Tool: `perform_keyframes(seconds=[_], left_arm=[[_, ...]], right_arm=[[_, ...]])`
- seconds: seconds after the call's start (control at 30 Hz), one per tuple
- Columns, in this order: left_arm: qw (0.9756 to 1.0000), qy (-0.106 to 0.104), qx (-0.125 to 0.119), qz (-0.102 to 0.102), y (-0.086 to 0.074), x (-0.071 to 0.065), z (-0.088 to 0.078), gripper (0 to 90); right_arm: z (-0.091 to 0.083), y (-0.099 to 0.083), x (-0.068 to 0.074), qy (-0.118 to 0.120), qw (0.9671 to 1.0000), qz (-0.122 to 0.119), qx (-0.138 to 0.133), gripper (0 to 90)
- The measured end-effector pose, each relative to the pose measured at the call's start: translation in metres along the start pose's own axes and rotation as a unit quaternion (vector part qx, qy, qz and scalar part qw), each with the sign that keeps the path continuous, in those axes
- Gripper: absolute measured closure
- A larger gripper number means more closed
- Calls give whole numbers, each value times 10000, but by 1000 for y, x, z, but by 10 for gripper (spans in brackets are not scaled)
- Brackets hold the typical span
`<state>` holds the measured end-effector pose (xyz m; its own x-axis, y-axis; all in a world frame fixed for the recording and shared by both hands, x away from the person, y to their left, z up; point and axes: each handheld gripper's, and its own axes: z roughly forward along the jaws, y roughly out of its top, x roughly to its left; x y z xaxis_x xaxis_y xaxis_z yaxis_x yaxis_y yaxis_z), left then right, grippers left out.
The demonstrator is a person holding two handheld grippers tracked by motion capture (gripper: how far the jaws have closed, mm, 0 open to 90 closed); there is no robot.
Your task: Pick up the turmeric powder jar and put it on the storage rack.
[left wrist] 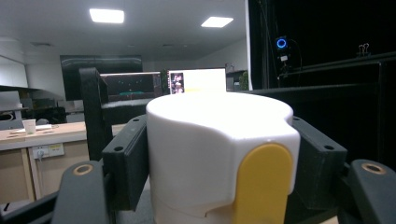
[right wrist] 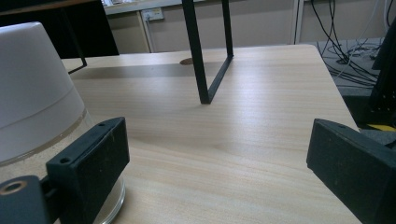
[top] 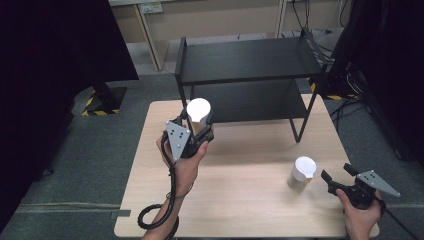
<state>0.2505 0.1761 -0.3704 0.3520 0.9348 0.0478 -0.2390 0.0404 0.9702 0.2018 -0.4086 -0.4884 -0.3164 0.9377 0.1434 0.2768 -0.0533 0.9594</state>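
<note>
The jaws of the left gripper [top: 196, 131] pinch a white jar [left wrist: 219, 154] from both sides, one black jaw pressed on each side of its white lid. The jar has a yellow tab [left wrist: 262, 184] on the front of the lid. In the high view the jar [top: 198, 112] is held up in the air, above the far left part of the worktop [top: 240, 200], just in front of the black shelf [top: 247, 75].

The jaws of the right gripper [top: 340, 176] are spread wide and hold nothing. They sit low over the near right corner of the worktop. A second jar [top: 301, 173] stands just beside them, on the worktop near its right edge. In the right gripper view this second jar [right wrist: 39, 107] has a white lid on top and a clear bottom part with something pale and sandy inside.

I think these jars are hard and smooth, so they could slip. The clear part looks like it could break if dropped. With stuff inside, the jar is likely a bit heavy. A good place to grab seems to be around the lid, squeezing from two sides and keeping it upright.
</note>
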Motion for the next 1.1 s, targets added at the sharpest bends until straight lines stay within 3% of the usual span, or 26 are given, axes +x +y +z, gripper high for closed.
perform_keyframes(seconds=[1.1], left_arm=[[9990,214,-403,6,51,5,37,307]], right_arm=[[0,0,0,5,10000,-5,-4,60]])
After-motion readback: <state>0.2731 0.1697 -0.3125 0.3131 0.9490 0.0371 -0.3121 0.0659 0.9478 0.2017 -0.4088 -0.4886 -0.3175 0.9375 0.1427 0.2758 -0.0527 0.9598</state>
